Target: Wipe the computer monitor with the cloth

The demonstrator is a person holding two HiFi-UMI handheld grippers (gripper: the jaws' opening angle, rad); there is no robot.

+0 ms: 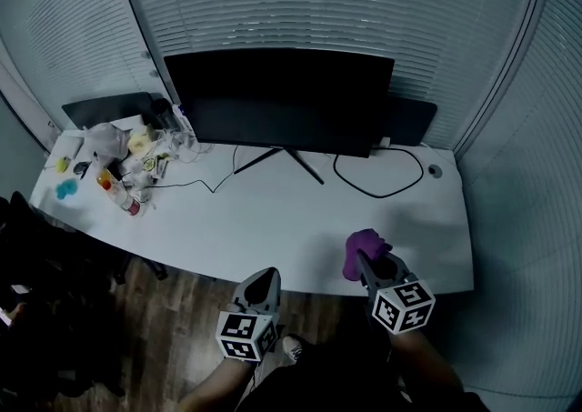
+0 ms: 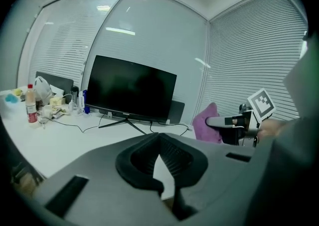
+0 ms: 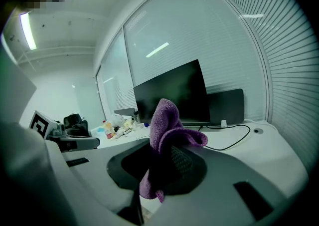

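1. At the desk's [image 1: 273, 219] left end lies a heap of clutter [image 1: 127, 160]: bags, a small bottle and other bits. None of it is part of the wiping.
2. The left gripper [image 1: 264, 276] hangs just off the desk's front edge, over the wooden floor. In the left gripper view its jaws are pressed together at the tips, with nothing between them. It has no share in the job at this point.
3. The monitor [image 1: 282, 101] stands on its splayed foot along the desk's back edge, about midway, with cables trailing from it over the desktop. Its screen is dark. Whether it is dusty or clean cannot be told from here.
4. The right gripper [image 1: 364, 260] is over the desk's front edge, toward the front right corner. It pinches the purple cloth [image 1: 366, 245], which stands bunched up above the jaws, with a tail hanging below in the right gripper view.
5. The cloth is well apart from the screen, so the pick-up looks done and the wiping not yet begun. Carrying the cloth to the back edge and stroking the glass are left to do.
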